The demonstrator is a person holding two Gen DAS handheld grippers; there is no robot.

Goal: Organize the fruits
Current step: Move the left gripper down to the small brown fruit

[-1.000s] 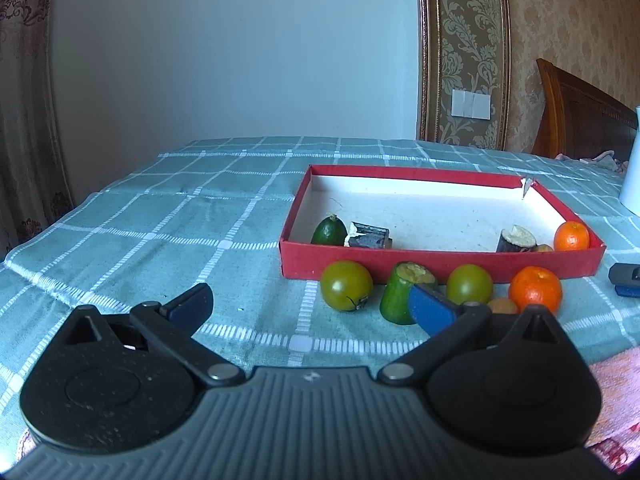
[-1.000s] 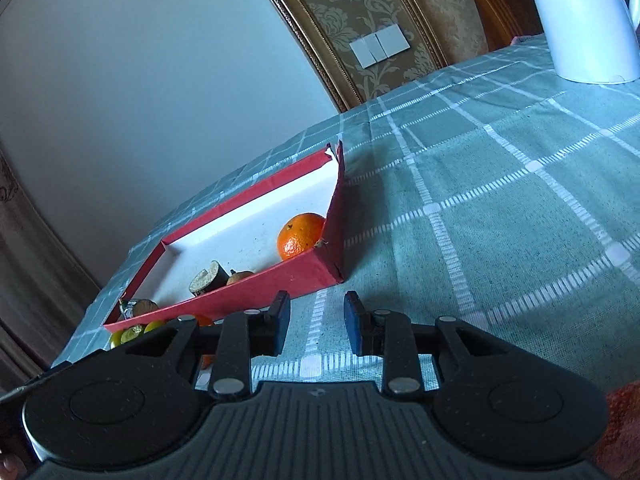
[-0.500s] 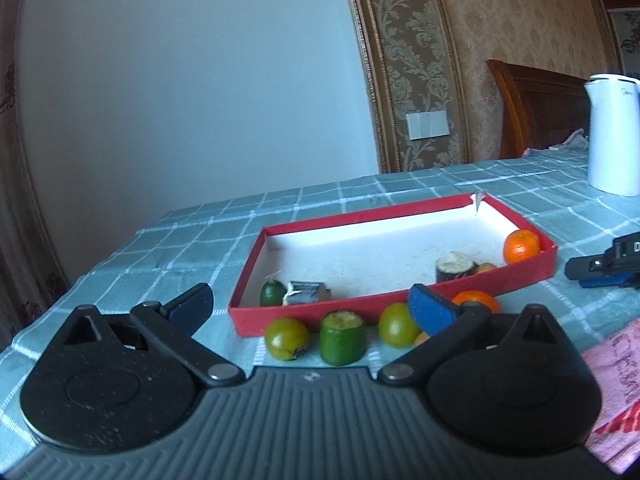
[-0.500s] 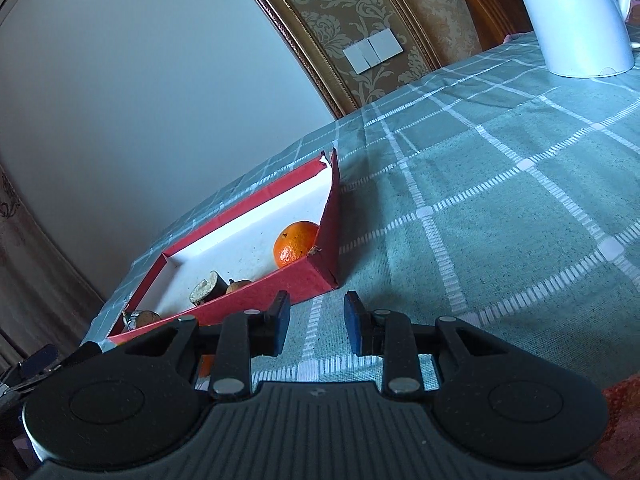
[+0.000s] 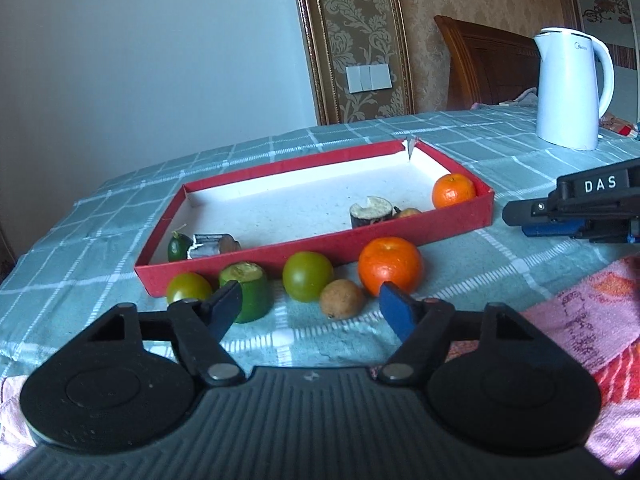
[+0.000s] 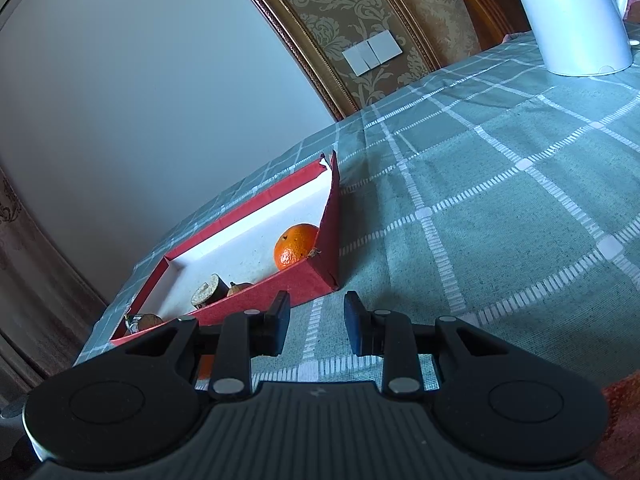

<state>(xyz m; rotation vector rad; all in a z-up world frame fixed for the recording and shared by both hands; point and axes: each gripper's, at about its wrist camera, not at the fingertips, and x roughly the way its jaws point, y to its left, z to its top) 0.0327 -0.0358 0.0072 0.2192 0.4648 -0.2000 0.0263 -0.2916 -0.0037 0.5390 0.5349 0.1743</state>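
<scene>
A home bedroom: damask wallpaper (image 5: 360, 20), wooden headboard (image 5: 488, 68), kettle (image 5: 572, 88), checked tablecloth (image 5: 480, 140).

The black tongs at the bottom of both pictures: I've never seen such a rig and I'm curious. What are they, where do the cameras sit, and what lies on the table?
A person holds one pair of tongs in each hand; a wide-angle camera on each looks forward along its fingers. One picture comes from the left tongs, the other from the right tongs. On the checked tablecloth stands a red box with an orange and fruit pieces inside. Before it lie a second orange, green fruits and a small brown fruit; a white kettle stands behind. The left tongs have just been closing but grip nothing; the right are drawn in, empty.
</scene>
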